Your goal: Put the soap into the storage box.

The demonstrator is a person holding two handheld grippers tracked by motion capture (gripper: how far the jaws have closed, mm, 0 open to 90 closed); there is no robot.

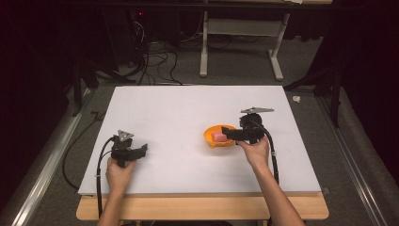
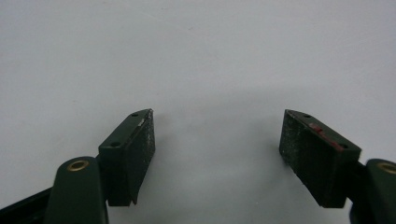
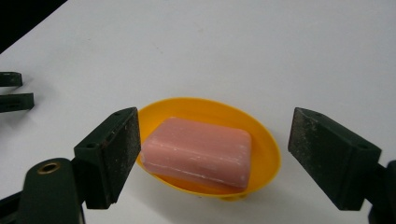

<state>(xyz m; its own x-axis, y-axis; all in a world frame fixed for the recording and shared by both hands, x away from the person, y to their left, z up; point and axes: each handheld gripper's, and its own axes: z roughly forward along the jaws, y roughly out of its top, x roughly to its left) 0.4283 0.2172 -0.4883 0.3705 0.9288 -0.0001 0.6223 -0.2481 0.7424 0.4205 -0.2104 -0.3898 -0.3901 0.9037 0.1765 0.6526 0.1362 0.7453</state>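
A pink bar of soap lies in a shallow orange dish on the white desk, right of the middle. The right tool is released, its jaws spread wide on either side of the dish and touching neither it nor the soap. The left tool is also released, jaws apart over bare desk near the front left, well apart from the dish.

The white desk lies bare across its far, middle and left parts. On the right half, the orange dish with the pink soap stands between the right gripper's spread jaws.
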